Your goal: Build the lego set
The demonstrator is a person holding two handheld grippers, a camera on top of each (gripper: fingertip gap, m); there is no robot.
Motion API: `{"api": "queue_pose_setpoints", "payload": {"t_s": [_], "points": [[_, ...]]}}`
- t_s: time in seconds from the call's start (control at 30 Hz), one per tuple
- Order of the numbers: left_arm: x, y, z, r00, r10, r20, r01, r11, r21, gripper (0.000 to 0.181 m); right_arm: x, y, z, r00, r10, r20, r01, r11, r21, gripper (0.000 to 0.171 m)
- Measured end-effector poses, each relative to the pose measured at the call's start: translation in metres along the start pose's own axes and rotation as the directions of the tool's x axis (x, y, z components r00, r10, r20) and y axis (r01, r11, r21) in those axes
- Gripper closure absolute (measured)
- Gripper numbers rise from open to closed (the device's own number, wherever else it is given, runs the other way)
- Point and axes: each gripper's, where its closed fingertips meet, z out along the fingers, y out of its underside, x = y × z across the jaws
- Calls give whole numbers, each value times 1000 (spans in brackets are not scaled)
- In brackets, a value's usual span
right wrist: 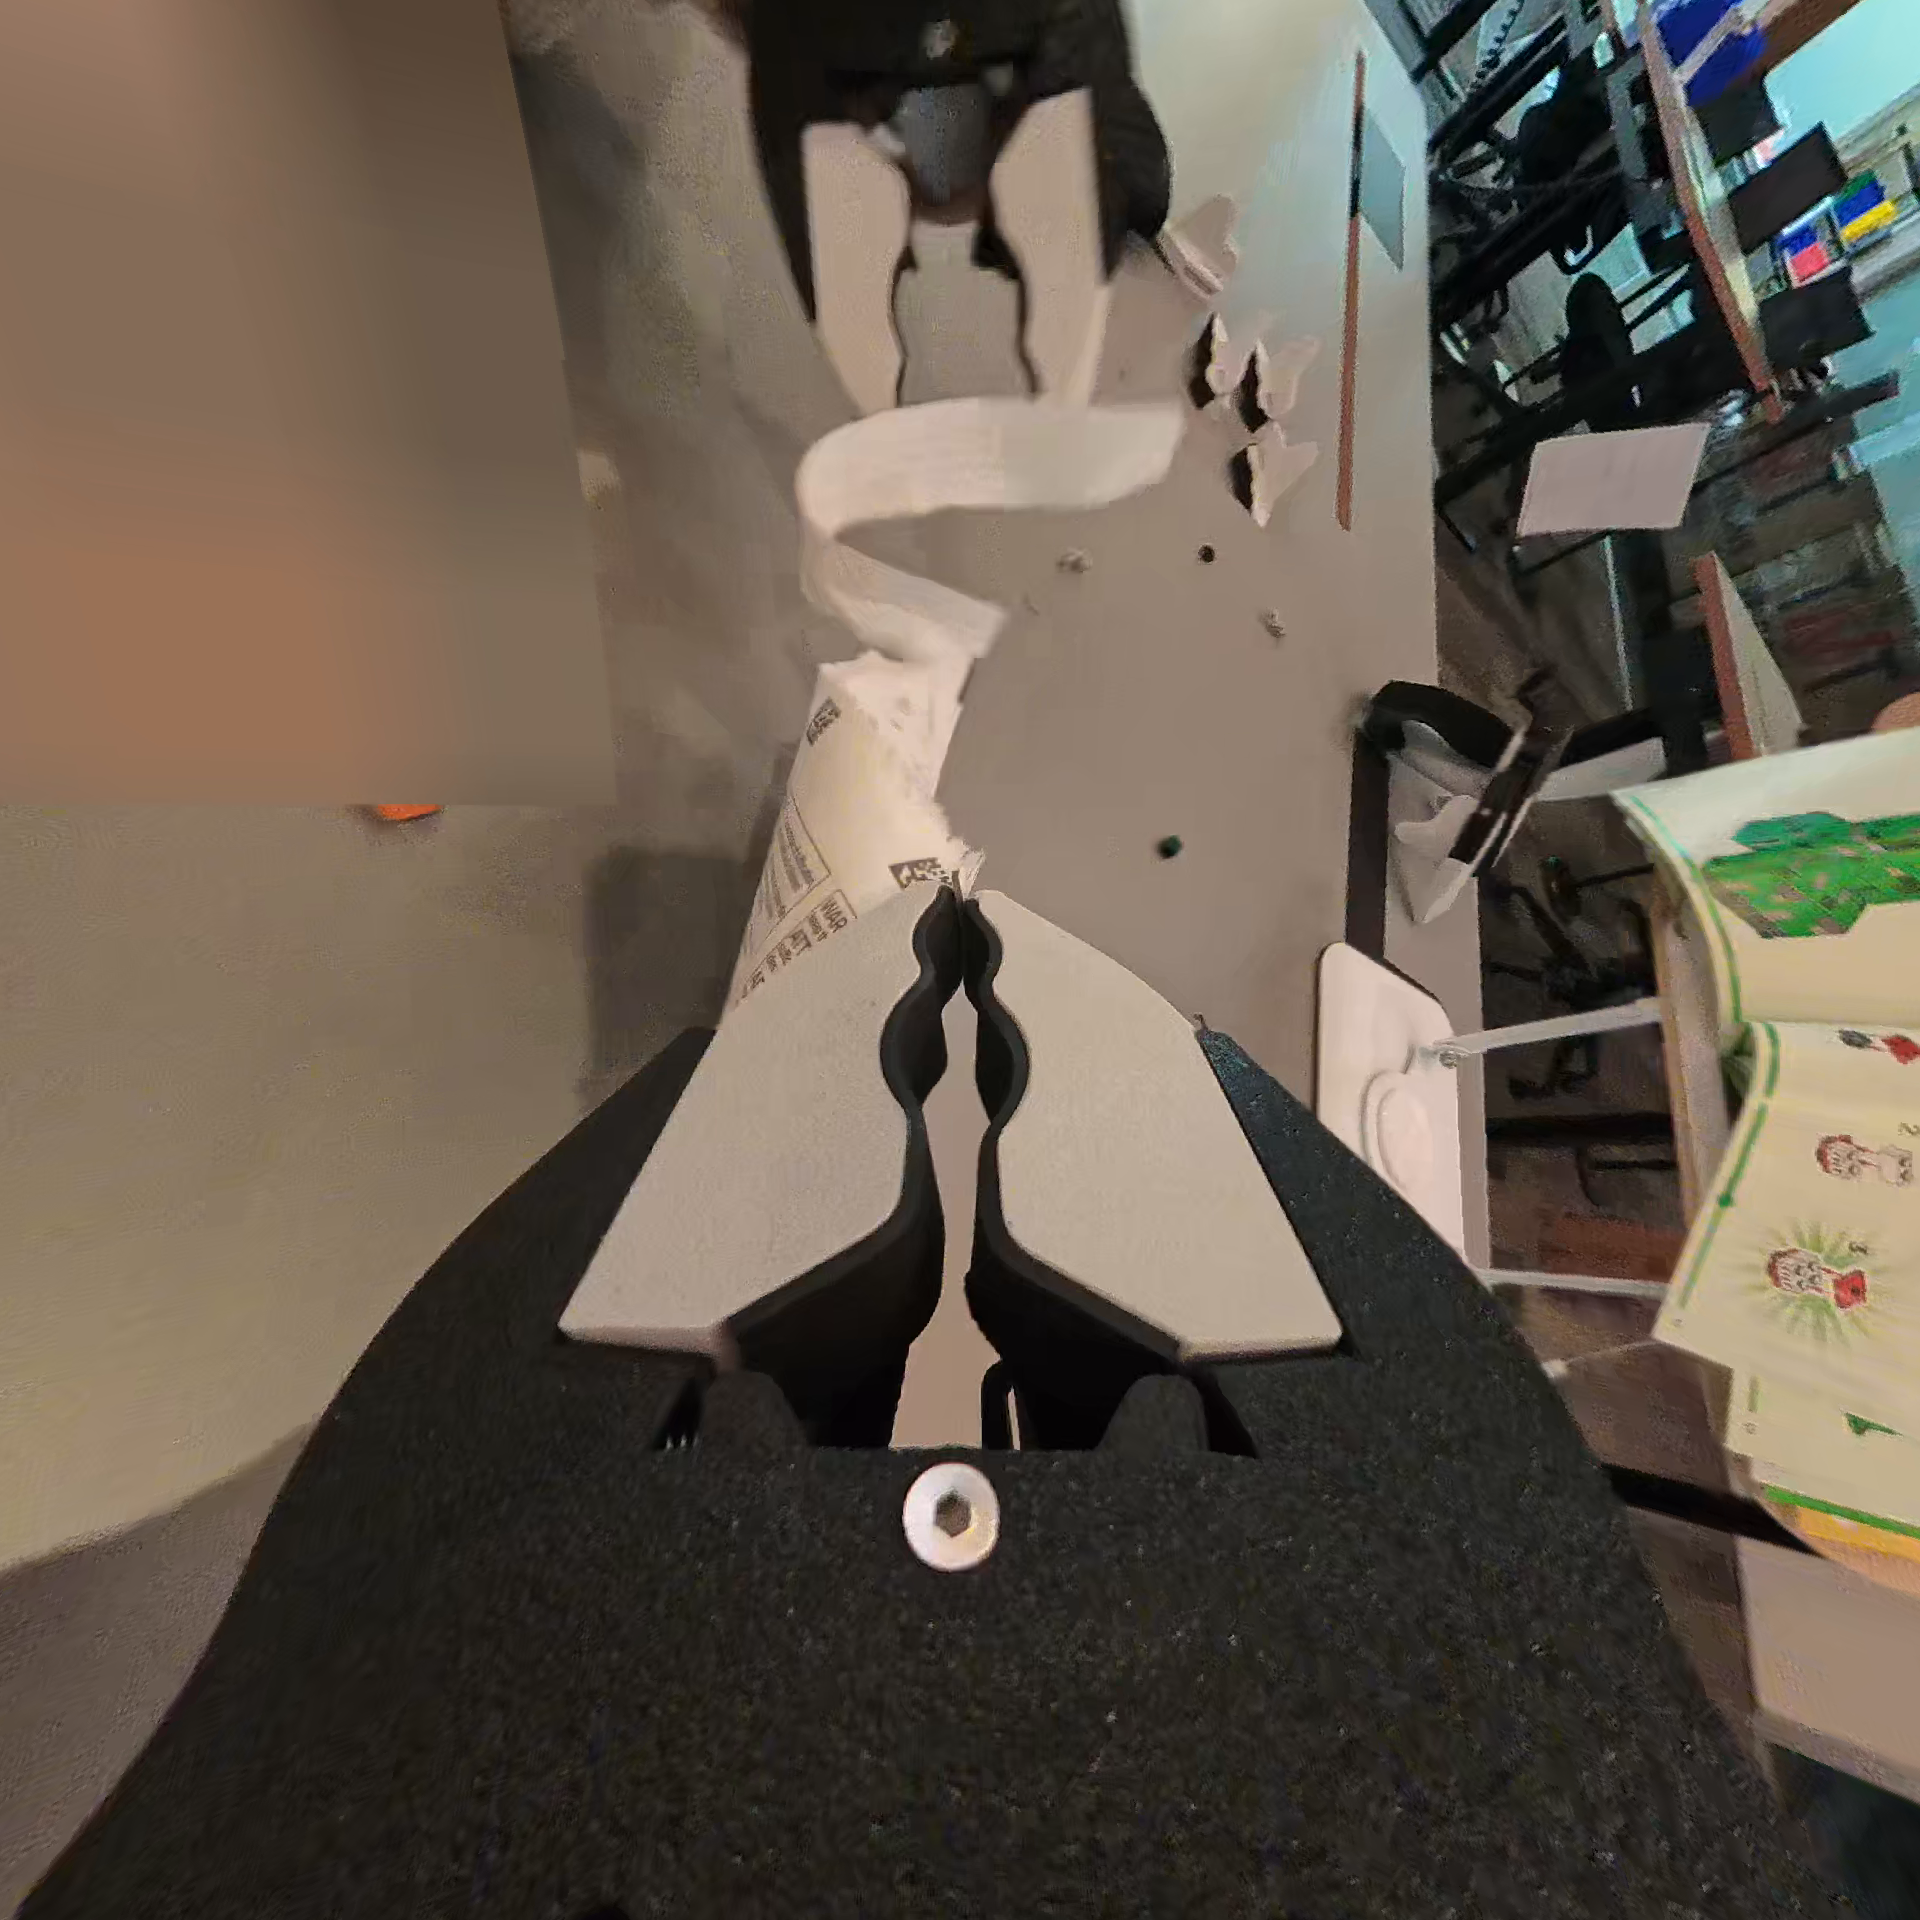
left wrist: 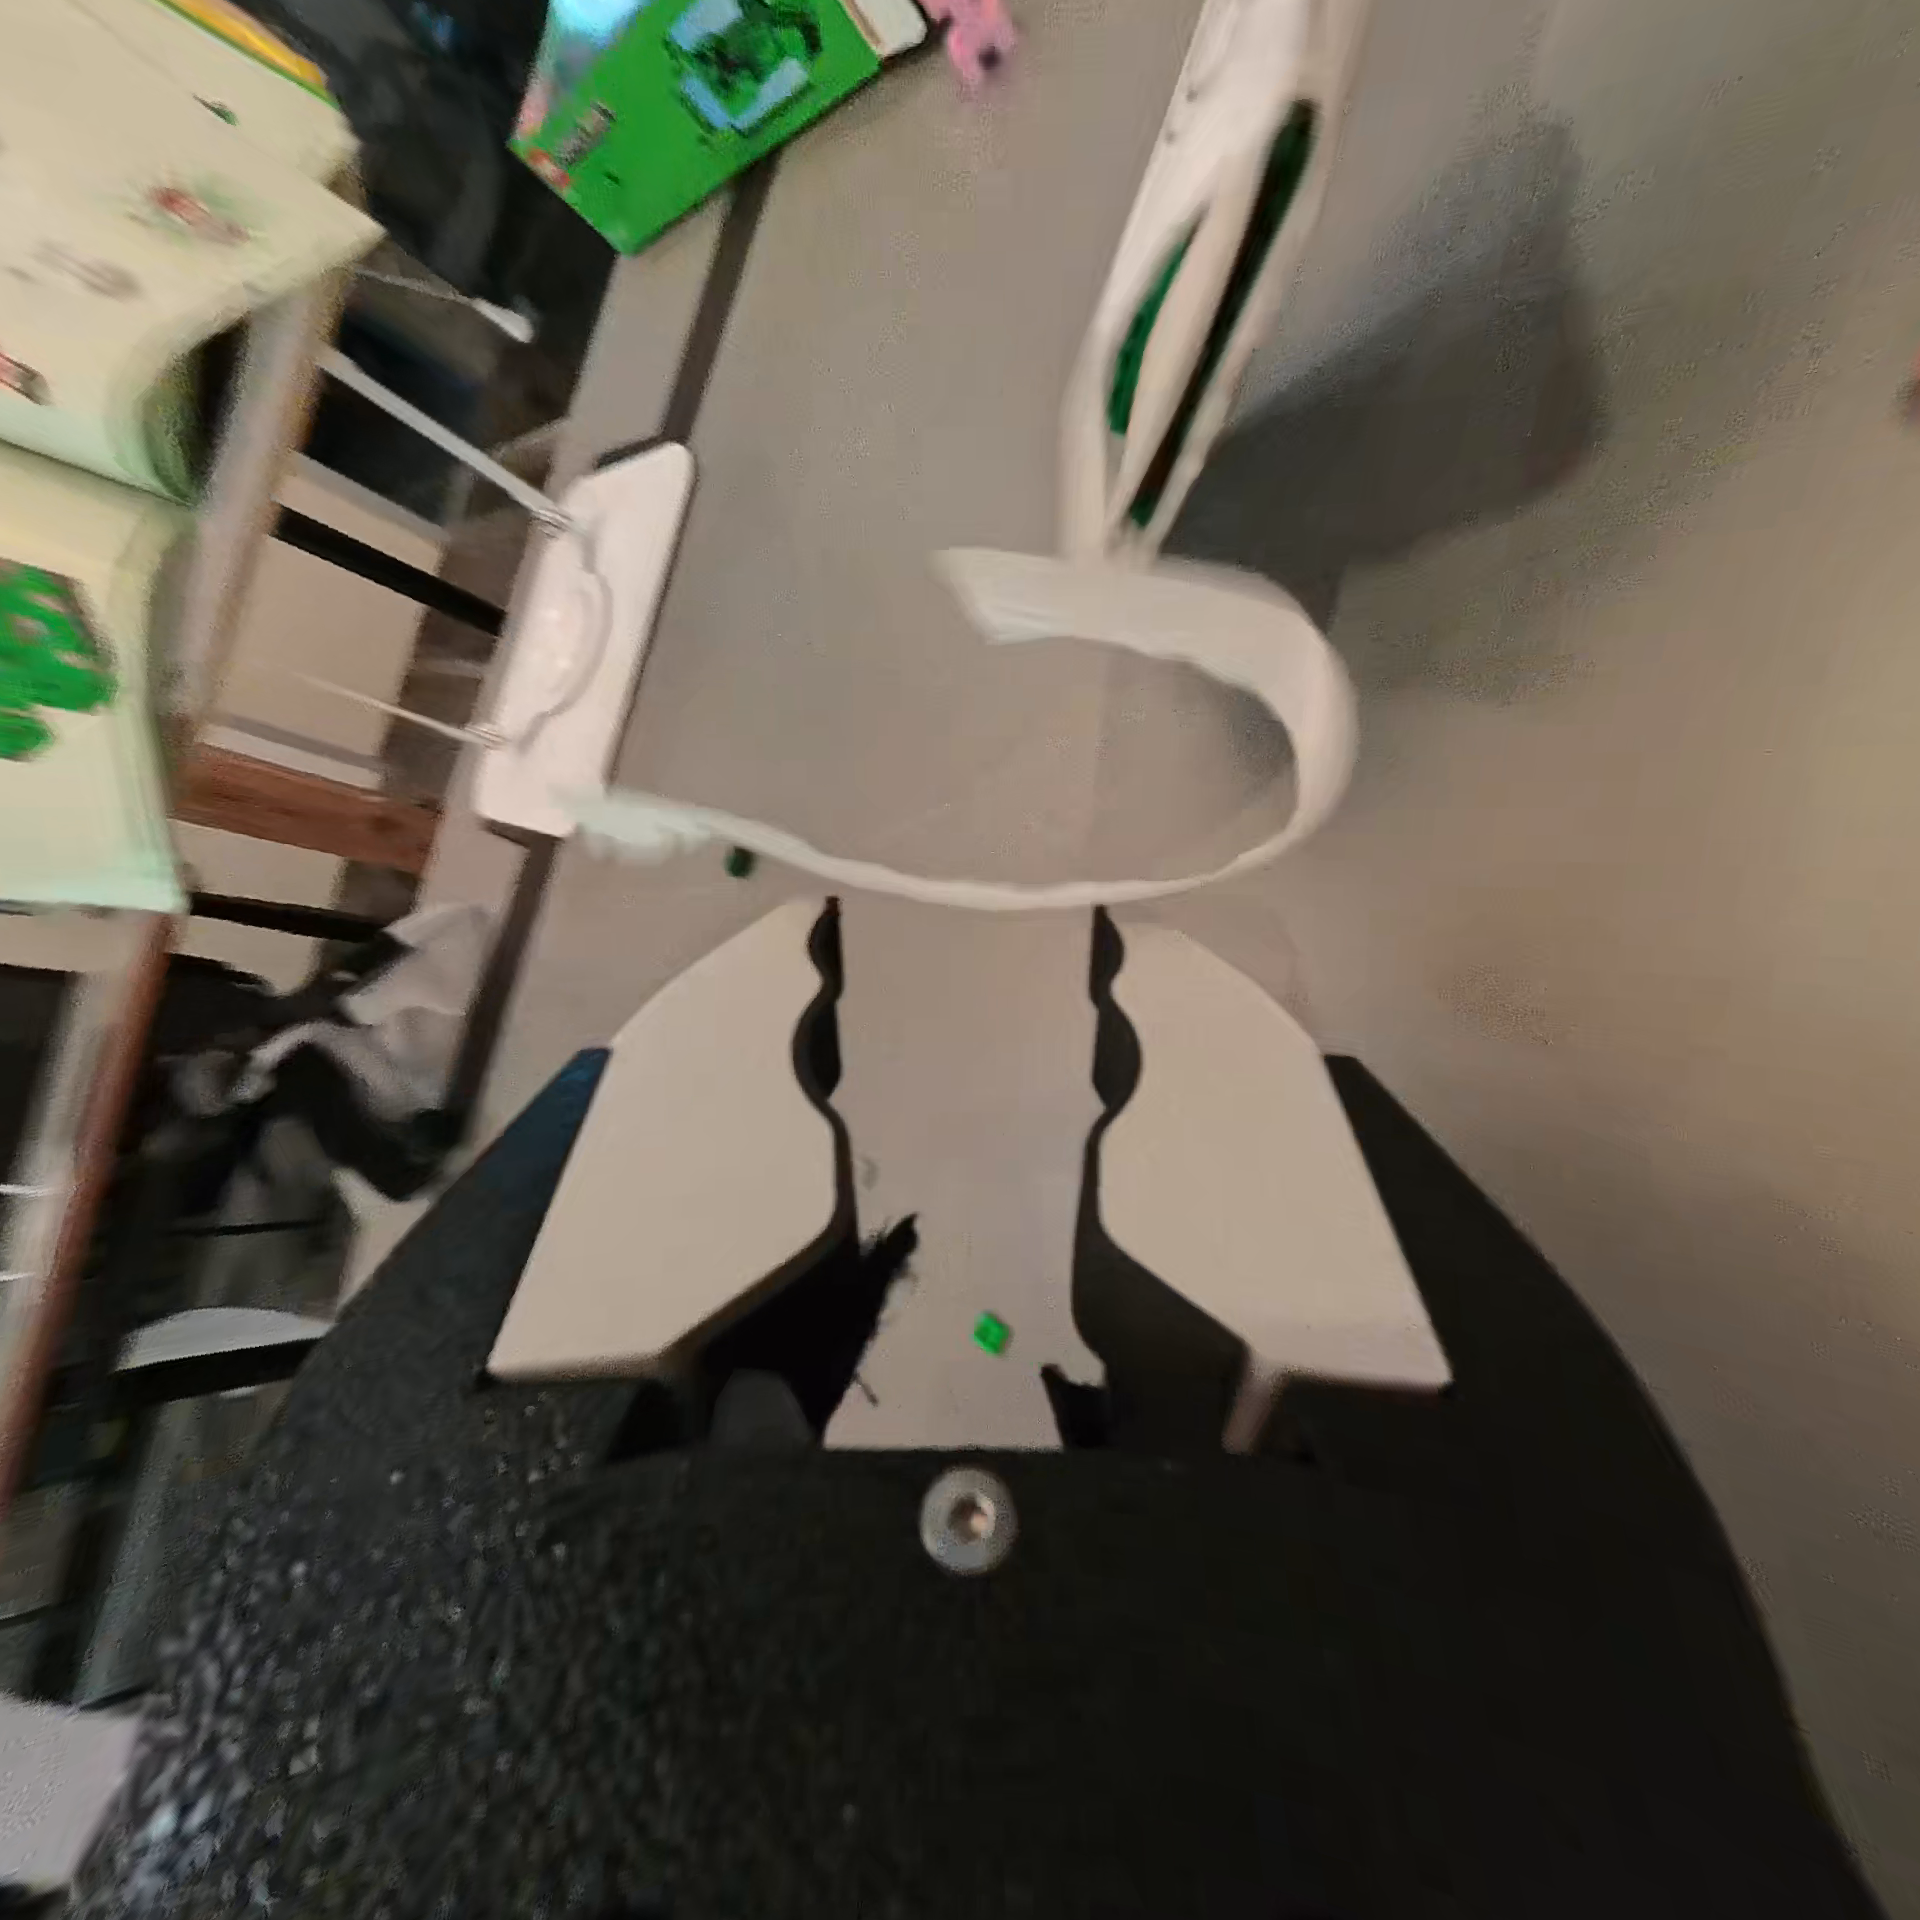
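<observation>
My right claw (right wrist: 958, 902) has pale grey, smooth, wavy-edged fingers set in a black, grainy body, and they are pressed together at the tips, pinching the torn top edge of a white paper bag printed with small black blocks (right wrist: 831, 831). The bag hangs in front of the fingertips, crumpled and frayed where it has been ripped. In the left wrist view the same bag (left wrist: 1195, 312) stands off ahead and to the right, gaping along a slit through which dark green pieces show.

From the bag's torn end a long white ribbed paper strip (right wrist: 935, 457) curls in a loose loop toward my left claw (left wrist: 964, 914). That claw's fingers stand well apart with grey tabletop showing between them; the strip (left wrist: 1226, 665) arcs just past their tips, and whether it touches them I cannot tell.

A tiny bright green square brick (left wrist: 989, 1332) lies on the matte grey table (left wrist: 1558, 935) between my left fingers, near their base. A green cardboard box (left wrist: 707, 114) sits at the far edge. An open cream-paged instruction booklet (right wrist: 1787, 1195) rests on a white wire stand (right wrist: 1382, 1101) beside the table edge.
</observation>
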Motion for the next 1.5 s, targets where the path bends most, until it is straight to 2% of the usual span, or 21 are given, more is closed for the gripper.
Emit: {"api": "queue_pose_setpoints", "payload": {"t_s": [0.13,0.2,0.27,0.3,0.37,0.47,0.53,0.67,0.8,0.9,1.0,1.13,1.2,1.33,1.5], "points": [[22,3,-17,968,-152,-198,159,987,22,116,-41,5,6,999,-45,-30,44,998,-44,171],[20,-18,-25,949,-205,-238,238,964,121,120,-55,10,10,997,-67,-36,64,995,-73,171],[21,-45,-30,941,-191,-279,251,948,196,126,-62,12,14,996,-72,-45,69,994,-80,171],[26,-56,-29,946,-147,-288,213,954,212,130,-64,12,14,997,-66,-45,62,995,-75,171],[41,-72,-20,954,2,-299,71,970,231,152,-66,10,15,997,-52,-50,49,997,-66,171],[62,-72,7,941,209,-268,-159,967,197,151,-65,3,10,995,-59,-77,57,998,-37,171],[73,-73,19,927,275,-256,-228,954,197,147,-65,-2,6,992,-77,-100,75,997,-25,171],[70,-90,21,919,354,-170,-287,901,324,166,-66,-5,1,987,-116,-113,114,993,-22,171],[67,-85,23,911,275,-309,-178,934,309,160,-67,-4,0,989,-110,-97,108,994,-25,171],[75,-83,24,883,305,-358,-203,934,293,157,-67,-4,0,989,-111,-94,109,994,-30,171],[84,-90,22,864,309,-397,-175,925,337,157,-68,-5,1,990,-105,-92,103,994,-27,171],[87,-75,35,861,303,-409,-209,943,261,146,-70,-4,2,991,-102,-84,100,995,-28,171],[89,-72,40,858,320,-402,-233,940,250,149,-70,-4,2,992,-101,-82,99,995,-29,171],[69,-77,51,917,278,-286,-218,950,226,181,-70,-2,-1,992,-93,-84,90,995,-35,171],[44,-94,54,962,113,-250,-61,977,205,181,-64,6,-3,993,-15,-119,14,1000,-15,171]]}}
